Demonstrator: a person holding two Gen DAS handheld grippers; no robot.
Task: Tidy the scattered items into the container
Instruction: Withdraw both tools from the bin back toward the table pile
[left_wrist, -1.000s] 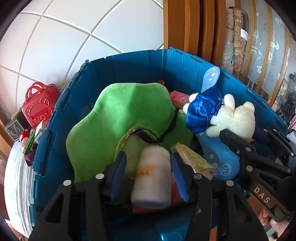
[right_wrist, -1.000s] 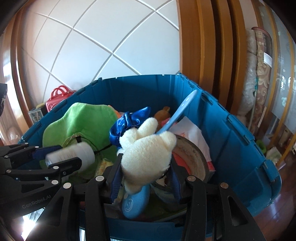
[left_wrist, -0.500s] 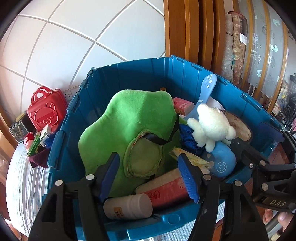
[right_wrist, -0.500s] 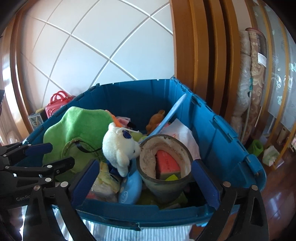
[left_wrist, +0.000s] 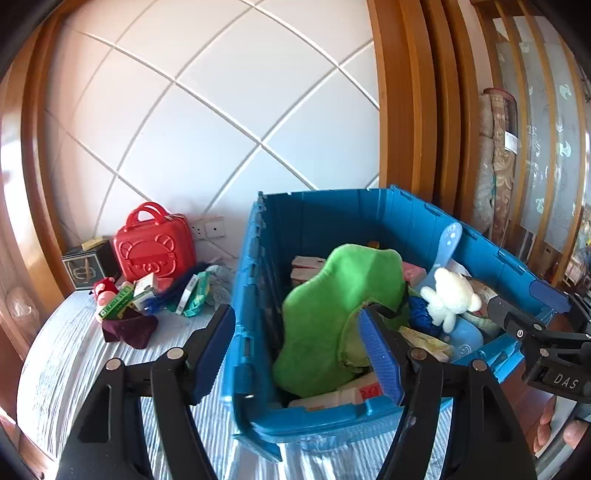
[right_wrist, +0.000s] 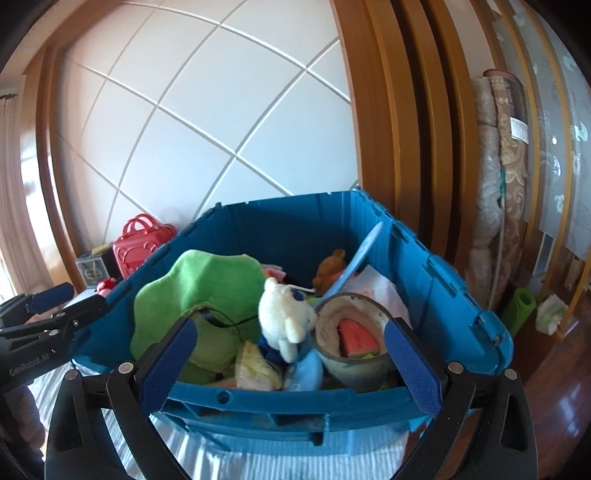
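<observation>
The blue crate (left_wrist: 321, 221) (right_wrist: 288, 402) holds a green plush cushion (left_wrist: 332, 295) (right_wrist: 199, 280), a white plush bear (left_wrist: 450, 295) (right_wrist: 284, 317) and a white bottle (left_wrist: 325, 398) lying at its near wall. My left gripper (left_wrist: 295, 314) hovers over the crate's near left corner. Its jaws are opening and grip nothing. My right gripper (right_wrist: 290, 325) stands wide open before the crate's near wall, with nothing held. Scattered small boxes (left_wrist: 147, 295) and a dark red cloth (left_wrist: 129, 328) lie on the white surface left of the crate.
A red toy case (left_wrist: 153, 247) and a black box (left_wrist: 86, 264) stand against the wall behind the pile. Inside the crate are a grey pot (right_wrist: 351, 354) and a blue long-handled tool (left_wrist: 447, 243). Wooden pillars and rolled rugs (right_wrist: 506, 166) stand to the right.
The left gripper let go of the white bottle and the right let go of the bear; both now lie in the crate. Both grippers drew back and up, the left swinging leftwards.
</observation>
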